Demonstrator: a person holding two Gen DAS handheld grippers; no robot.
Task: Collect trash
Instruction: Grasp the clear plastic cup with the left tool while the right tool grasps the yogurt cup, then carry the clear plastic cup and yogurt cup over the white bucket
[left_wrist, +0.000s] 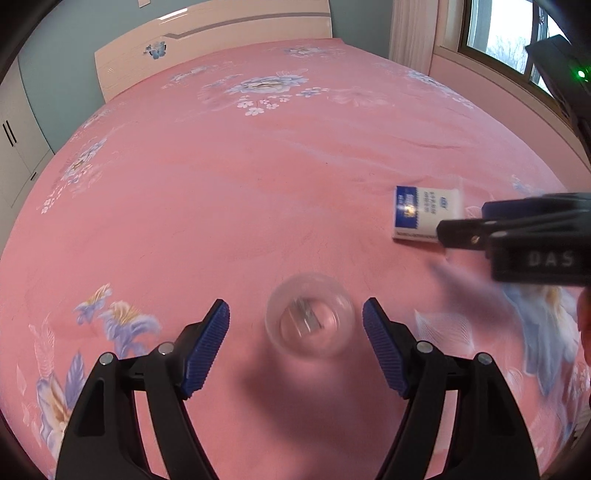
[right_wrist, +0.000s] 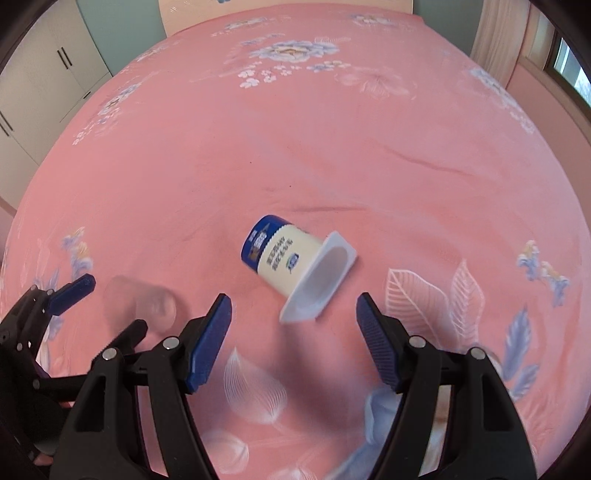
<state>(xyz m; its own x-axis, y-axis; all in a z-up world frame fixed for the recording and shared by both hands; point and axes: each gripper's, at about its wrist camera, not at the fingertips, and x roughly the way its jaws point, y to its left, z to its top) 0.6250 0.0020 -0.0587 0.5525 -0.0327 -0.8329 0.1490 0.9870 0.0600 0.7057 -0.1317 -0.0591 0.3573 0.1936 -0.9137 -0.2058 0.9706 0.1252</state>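
Note:
A clear plastic cup (left_wrist: 309, 316) lies on the pink bedspread with its mouth toward me, between the open jaws of my left gripper (left_wrist: 295, 349); the pads are apart from it. The cup also shows blurred in the right wrist view (right_wrist: 142, 301). An empty white and blue yogurt cup (right_wrist: 291, 260) lies on its side just ahead of my open right gripper (right_wrist: 293, 341), its mouth toward the gripper. It also shows in the left wrist view (left_wrist: 424, 214), with the right gripper (left_wrist: 517, 236) beside it. The left gripper also shows at the left of the right wrist view (right_wrist: 72, 290).
The pink floral bedspread (left_wrist: 258, 166) fills both views. A headboard (left_wrist: 207, 33) stands at the far end. White wardrobe doors (right_wrist: 48, 74) are at the left, and a curtain (left_wrist: 413, 29) and a window (left_wrist: 502, 33) at the right.

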